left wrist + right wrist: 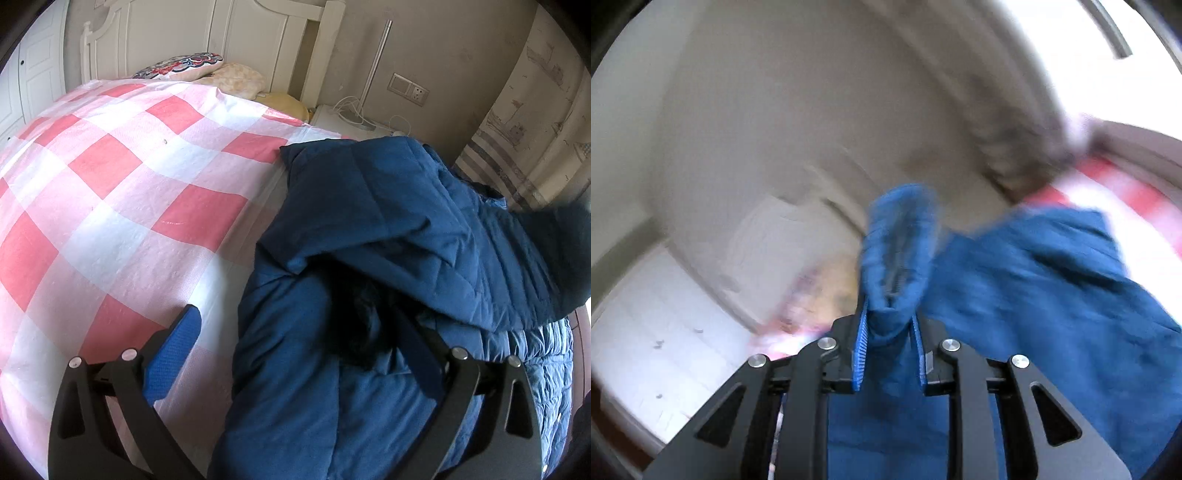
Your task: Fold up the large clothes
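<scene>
The right gripper [889, 332] had its blue pads [860, 349] pinched on a thick fold of the blue padded jacket [1034, 288], a zipped edge bunched up and standing out beyond the tips, and the whole view smeared with blur. Over on the other side, the left gripper [295, 332] sat spread wide, nothing pressed between its jaws: the left pad [173, 354] hung clear above the checked cover, the other finger [424, 354] lay against the jacket's dark inner folds. That jacket [369, 229] was heaped along the right edge of the bed, one quilted panel flopped over the rest. Beyond it stretched the pink-and-white checked cover [110, 177], with patterned pillows [184, 66] up against the white headboard [221, 33]. At the far right, a bedside table [328, 114] carried a lamp [373, 74] and white cables, beside a wall socket [408, 88].
</scene>
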The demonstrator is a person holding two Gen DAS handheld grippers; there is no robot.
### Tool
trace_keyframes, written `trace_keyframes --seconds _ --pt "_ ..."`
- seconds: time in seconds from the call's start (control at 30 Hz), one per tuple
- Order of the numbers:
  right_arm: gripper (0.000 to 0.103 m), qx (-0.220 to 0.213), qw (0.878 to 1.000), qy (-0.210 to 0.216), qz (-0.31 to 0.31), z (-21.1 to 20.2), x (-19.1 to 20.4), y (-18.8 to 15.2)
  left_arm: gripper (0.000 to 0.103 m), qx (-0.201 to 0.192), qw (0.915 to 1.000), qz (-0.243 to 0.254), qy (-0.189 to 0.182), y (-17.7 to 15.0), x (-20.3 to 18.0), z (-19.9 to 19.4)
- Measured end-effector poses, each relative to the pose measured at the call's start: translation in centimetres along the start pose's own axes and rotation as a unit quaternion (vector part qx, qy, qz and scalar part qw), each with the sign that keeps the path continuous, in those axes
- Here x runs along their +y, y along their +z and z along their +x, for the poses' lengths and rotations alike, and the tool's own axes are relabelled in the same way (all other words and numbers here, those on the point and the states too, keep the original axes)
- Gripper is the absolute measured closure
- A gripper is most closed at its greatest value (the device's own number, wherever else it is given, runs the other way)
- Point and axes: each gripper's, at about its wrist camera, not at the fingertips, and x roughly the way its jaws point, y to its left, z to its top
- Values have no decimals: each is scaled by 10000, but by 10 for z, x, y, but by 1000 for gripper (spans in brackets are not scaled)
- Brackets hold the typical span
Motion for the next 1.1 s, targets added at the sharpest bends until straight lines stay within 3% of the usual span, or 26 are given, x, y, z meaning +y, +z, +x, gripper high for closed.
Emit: trace_keyframes --seconds 0.07,0.17,0.3,0.37,0.43,0.47,0.5,0.53,0.6,0.7,0.8,0.9,1.0,1.1 --pt "52 445 9986 -35 280 8 -24 -9 3 0 10000 0 -1 0 0 0" --pt "24 346 9986 74 386 6 -34 -19 3 -1 10000 -2 -1 0 0 0" --pt "24 354 9988 142 307 13 -26 -22 3 -11 10000 -24 6 0 1 0" --pt "30 372 9990 75 246 19 -24 -22 3 -43 10000 -72 26 0 2 -1" --pt "49 396 9988 -3 276 23 -28 -19 3 -92 9999 -103 43 0 2 -2" --pt "66 398 9987 26 307 22 -30 -19 3 -113 9999 -105 54 0 2 -2" --pt "76 319 9991 53 277 21 -26 -19 3 -132 9998 -102 61 -1 2 -4" --pt "78 140 9998 62 145 14 -21 -20 3 -157 9998 -95 78 -2 1 -5" --pt "80 -296 9992 70 -246 -12 -3 -20 3 -184 9997 -93 93 -2 1 -7" --pt "81 -558 9976 115 -388 -38 4 -24 3 -200 9997 -110 95 -2 0 -8" --pt "81 -354 9983 -213 -416 -35 -8 -30 3 -184 9997 -118 81 -2 0 -7" --pt "80 135 9989 -444 10 -10 -35 -37 3 -173 9997 -128 71 -2 0 -7" --pt "80 109 9982 -579 -62 -12 -33 -37 3 -170 9997 -147 59 -2 1 -7" --pt "75 171 9949 -970 -207 -16 -24 -40 3 -159 9997 -168 49 -1 2 -5"
